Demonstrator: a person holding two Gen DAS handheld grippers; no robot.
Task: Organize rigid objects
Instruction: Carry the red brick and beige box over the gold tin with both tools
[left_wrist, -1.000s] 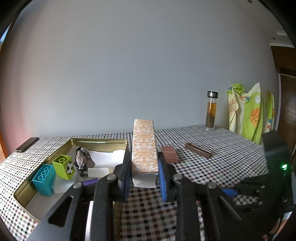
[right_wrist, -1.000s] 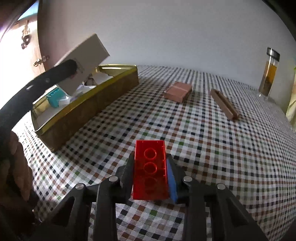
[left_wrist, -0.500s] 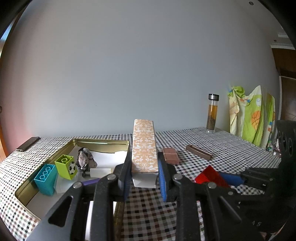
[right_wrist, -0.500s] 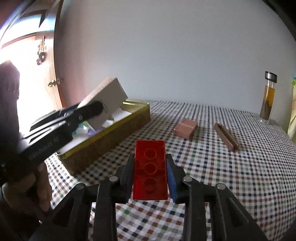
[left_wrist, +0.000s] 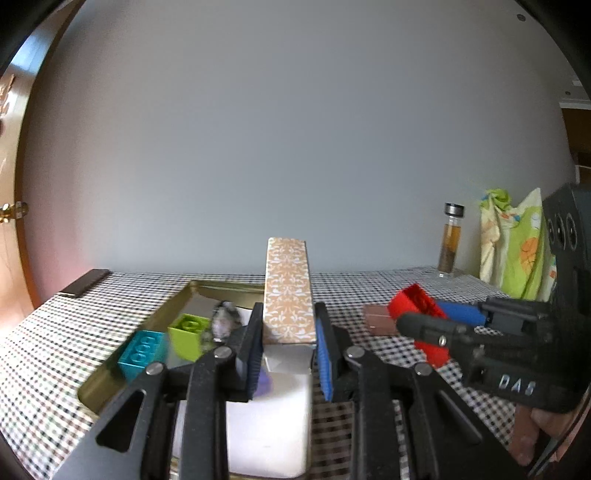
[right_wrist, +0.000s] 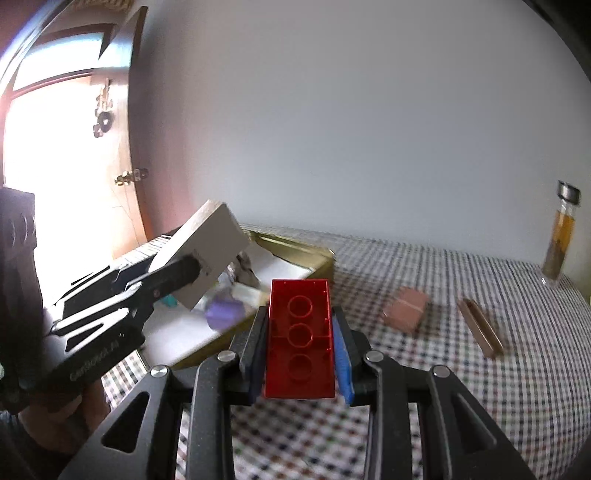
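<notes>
right tongs | raised red brick off cloth | nearer gold tin

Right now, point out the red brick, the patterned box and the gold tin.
red brick (right_wrist: 300, 339), right wrist view, studded top face.
patterned box (left_wrist: 289, 291), left wrist view, orange patterned side.
gold tin (right_wrist: 317, 260), right wrist view, far corner of its rim.

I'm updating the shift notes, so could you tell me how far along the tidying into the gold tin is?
Partway. Done: a teal brick, a green brick and other small pieces lie in the gold tin. In hand: the left gripper holds a patterned box; the right gripper holds a red brick. Left: a brown block and a brown bar on the checked cloth.
</notes>
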